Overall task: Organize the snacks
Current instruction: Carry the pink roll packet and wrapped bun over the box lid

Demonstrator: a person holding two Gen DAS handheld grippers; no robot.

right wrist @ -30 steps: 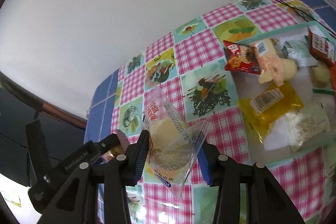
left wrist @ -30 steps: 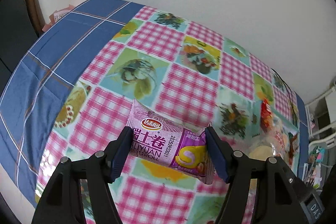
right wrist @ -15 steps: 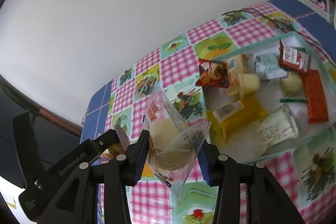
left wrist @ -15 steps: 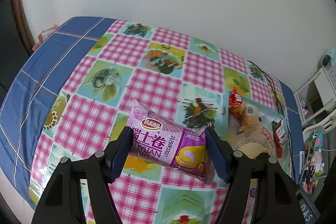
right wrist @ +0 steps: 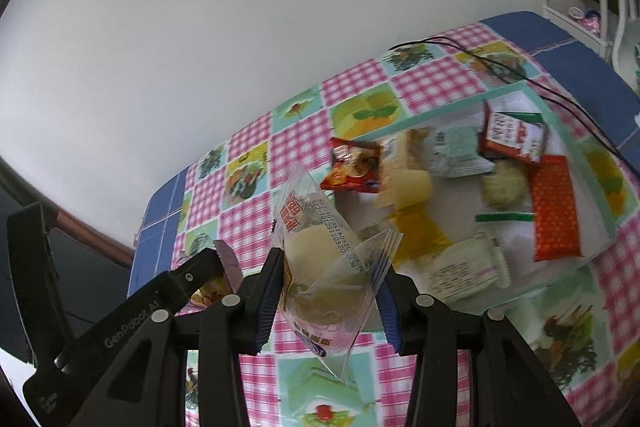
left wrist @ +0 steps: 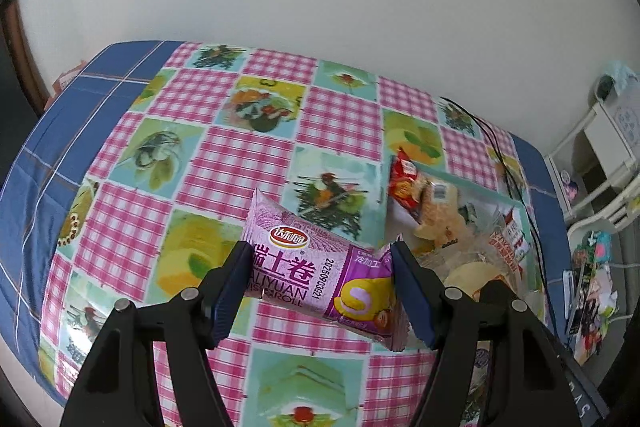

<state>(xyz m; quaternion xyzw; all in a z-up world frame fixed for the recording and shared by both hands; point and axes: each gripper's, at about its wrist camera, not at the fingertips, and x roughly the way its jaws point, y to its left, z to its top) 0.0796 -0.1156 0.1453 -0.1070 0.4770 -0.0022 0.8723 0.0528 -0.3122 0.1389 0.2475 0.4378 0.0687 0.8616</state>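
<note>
Snacks held above counter (left wrist: 224, 163).
Purple roll (left wrist: 320, 275) is clamped by left tool (left wrist: 324, 291); clear pastry pack (right wrist: 324, 267) by right tool (right wrist: 326, 295), beside tray (right wrist: 576, 147).

Table with pink-check, fruit-print tablecloth (left wrist: 240, 163) fills frame centre; blue cloth (left wrist: 60, 131) at left edge; green-rimmed tray (right wrist: 580, 155) holding snack packets at right of frame; black cable (right wrist: 500, 67) across upper right corner

Your left wrist camera looks down from above the checked tablecloth (left wrist: 256, 155), facing the wall. Your right one faces likewise; both share the snack tray (right wrist: 568, 147) (left wrist: 516, 205).
</note>
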